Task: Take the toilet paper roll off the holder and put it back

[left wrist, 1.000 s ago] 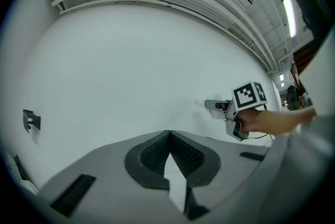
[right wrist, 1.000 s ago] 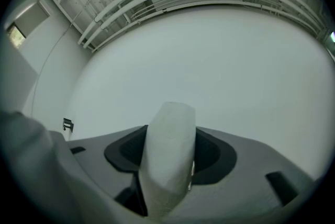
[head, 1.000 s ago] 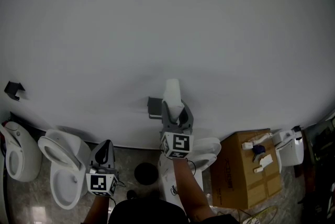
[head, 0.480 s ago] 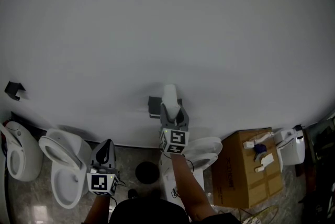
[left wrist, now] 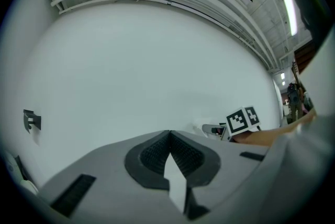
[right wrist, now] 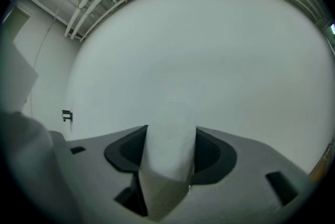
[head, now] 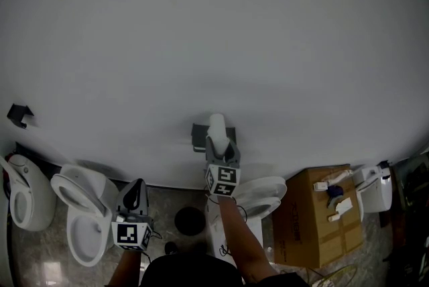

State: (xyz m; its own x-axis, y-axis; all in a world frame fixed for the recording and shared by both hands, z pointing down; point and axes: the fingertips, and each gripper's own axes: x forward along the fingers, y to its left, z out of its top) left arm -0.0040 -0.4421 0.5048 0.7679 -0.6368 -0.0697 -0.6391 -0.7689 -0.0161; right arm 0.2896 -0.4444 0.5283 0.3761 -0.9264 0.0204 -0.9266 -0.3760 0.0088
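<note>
stage: putting back, I judge | my right tool clamps toilet paper roll, holder just ahead (release left) | my left tool closed, empty

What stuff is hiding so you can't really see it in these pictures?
The holder: head view, mostly behind the toilet paper roll and right tongs.
The holder: right gripper view, unseen; the roll fills the middle.
Small things on the cardboard box: head view, too small to name.
</note>
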